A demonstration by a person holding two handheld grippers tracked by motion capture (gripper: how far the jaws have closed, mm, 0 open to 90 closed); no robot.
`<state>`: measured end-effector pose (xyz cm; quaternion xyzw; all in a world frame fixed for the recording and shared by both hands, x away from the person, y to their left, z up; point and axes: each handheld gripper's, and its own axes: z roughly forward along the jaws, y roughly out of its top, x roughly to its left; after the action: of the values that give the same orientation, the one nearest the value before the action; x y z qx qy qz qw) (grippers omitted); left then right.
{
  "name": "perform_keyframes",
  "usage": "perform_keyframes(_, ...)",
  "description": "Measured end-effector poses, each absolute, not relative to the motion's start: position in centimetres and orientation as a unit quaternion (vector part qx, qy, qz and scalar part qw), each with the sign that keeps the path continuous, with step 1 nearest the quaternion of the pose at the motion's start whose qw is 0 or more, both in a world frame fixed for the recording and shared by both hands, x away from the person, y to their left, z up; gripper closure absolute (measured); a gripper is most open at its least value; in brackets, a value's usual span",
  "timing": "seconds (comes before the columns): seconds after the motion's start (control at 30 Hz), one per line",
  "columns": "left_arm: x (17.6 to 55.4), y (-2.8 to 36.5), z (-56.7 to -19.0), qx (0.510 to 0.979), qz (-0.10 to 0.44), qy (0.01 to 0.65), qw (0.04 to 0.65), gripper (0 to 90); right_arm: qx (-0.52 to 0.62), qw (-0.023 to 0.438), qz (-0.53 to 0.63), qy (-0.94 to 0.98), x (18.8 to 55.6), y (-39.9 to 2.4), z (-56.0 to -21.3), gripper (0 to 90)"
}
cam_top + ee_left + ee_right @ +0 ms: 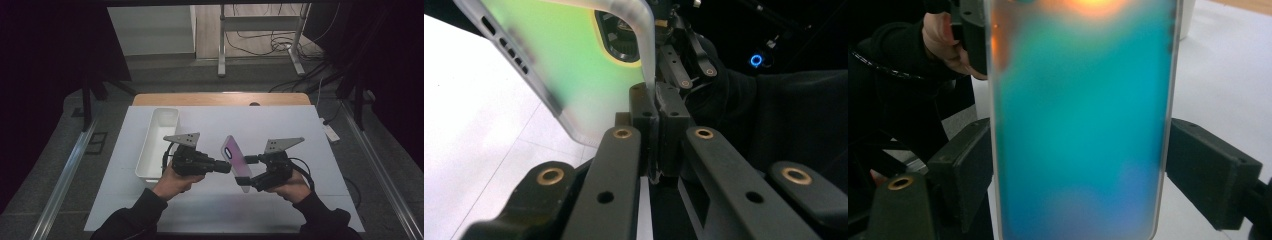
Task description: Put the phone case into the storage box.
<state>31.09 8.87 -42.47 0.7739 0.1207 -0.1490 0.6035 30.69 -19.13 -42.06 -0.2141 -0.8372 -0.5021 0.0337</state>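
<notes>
A long white plastic bin (156,142) sits on the white worktop (300,130). Above it, the right hand-held gripper (248,172) clamps a translucent iridescent phone case (236,161) across its width; the left hand-held gripper (229,166) pinches its edge.

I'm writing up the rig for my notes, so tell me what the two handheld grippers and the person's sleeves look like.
Both the left gripper and the right gripper are black, blocky units, each topped by a grey three-cornered plate with small dark holes. Their black jaws carry brass-coloured rivets, seen in the left gripper view. A black cable loops from each body. The person wears dark long sleeves.
</notes>
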Motion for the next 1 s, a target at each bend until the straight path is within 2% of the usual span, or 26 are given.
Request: perform_keyframes(1.0, 30.84, 8.81, -42.06, 0.815, -0.059, 0.179, 0.548, 88.4, -0.242, -0.017, -0.441, -0.864, 30.48, -19.74, -42.86, 12.6)
